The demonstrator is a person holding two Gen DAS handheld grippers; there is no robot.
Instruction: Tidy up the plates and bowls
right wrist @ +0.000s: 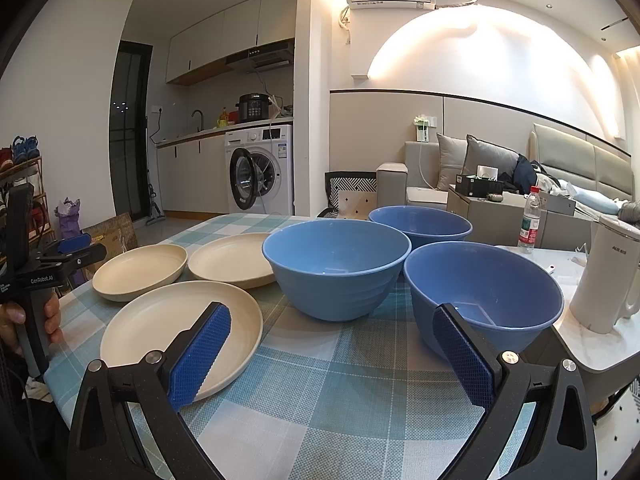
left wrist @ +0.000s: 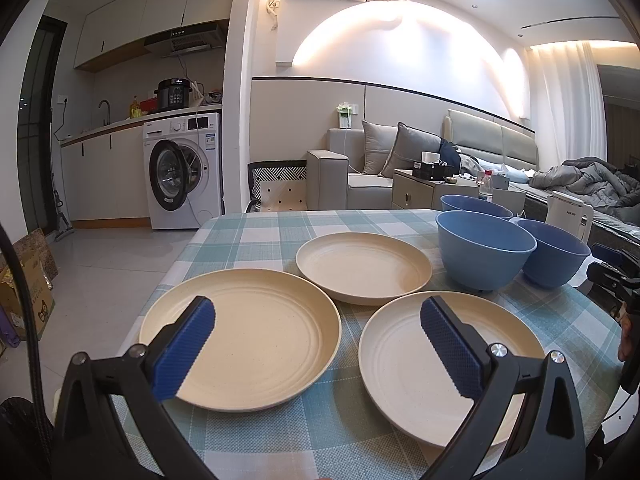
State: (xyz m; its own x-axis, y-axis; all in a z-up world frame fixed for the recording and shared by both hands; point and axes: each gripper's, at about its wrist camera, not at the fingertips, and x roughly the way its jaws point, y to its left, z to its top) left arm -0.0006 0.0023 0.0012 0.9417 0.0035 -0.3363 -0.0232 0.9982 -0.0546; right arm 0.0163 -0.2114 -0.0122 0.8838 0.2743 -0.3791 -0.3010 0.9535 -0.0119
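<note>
Three cream plates lie apart on the checked tablecloth: a near left plate (left wrist: 256, 340), a near right plate (left wrist: 404, 364) and a far plate (left wrist: 362, 266). Three blue bowls stand upright behind them: a middle bowl (left wrist: 484, 246), a far bowl (left wrist: 474, 204) and a right bowl (left wrist: 554, 254). My left gripper (left wrist: 318, 348) is open and empty above the two near plates. My right gripper (right wrist: 332, 356) is open and empty, between the near plate (right wrist: 168, 328) and the right bowl (right wrist: 484, 288). The middle bowl (right wrist: 336, 264) stands straight ahead of it.
A white electric kettle (right wrist: 608, 276) and a water bottle (right wrist: 530, 220) stand on a marble surface at the table's right. The tablecloth (left wrist: 256, 228) ends at the left and far edges. A washing machine (left wrist: 180, 172), sofa and cardboard boxes lie beyond.
</note>
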